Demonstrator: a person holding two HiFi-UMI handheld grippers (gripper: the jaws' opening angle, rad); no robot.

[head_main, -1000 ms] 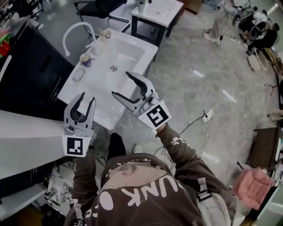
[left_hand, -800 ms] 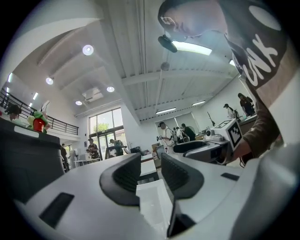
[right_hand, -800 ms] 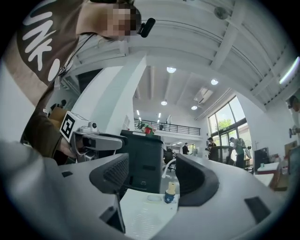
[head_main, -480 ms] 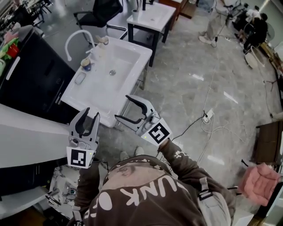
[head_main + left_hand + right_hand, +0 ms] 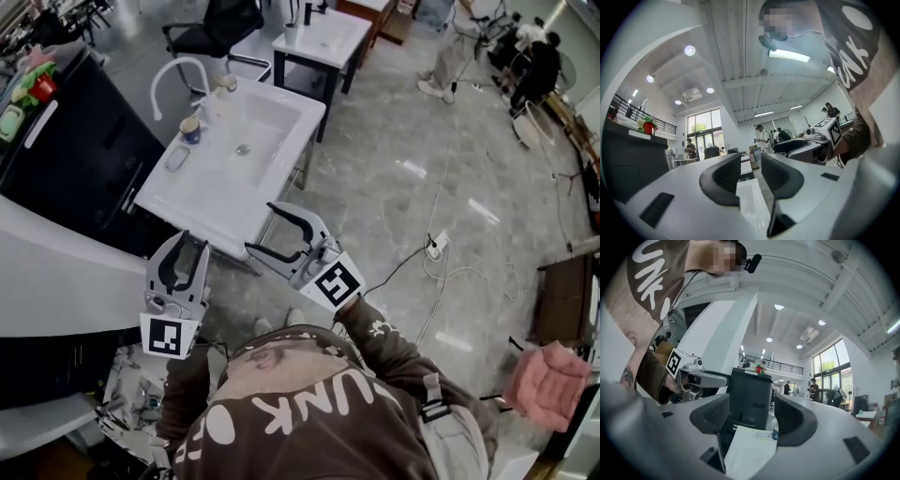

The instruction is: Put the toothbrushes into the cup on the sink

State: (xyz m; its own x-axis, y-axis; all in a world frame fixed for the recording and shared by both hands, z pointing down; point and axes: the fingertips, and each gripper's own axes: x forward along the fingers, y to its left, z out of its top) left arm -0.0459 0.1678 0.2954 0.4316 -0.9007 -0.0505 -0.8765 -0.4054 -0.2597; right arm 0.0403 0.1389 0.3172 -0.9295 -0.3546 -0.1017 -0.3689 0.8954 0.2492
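The white sink (image 5: 217, 183) stands ahead of me on a metal frame. A small dark cup (image 5: 191, 129) sits on its left rim near the curved white faucet (image 5: 175, 73). I cannot make out any toothbrushes at this size. My left gripper (image 5: 190, 242) hovers open and empty just short of the sink's near corner. My right gripper (image 5: 261, 228) is open and empty beside the sink's front edge, above the floor. The right gripper view shows the sink (image 5: 745, 453) and cup (image 5: 775, 434) between the jaws. In the left gripper view the sink (image 5: 752, 204) lies past the open jaws.
A soap dish (image 5: 176, 157) lies on the sink's rim and another small container (image 5: 225, 84) stands by the faucet. A black cabinet (image 5: 80, 159) is on the left. A second sink (image 5: 323, 37) stands beyond. Cables (image 5: 441, 272) trail over the grey floor on the right.
Both grippers have drawn back from over the sink's front edge to a spot short of it. The sink now lies farther ahead. Both stayed open and empty.
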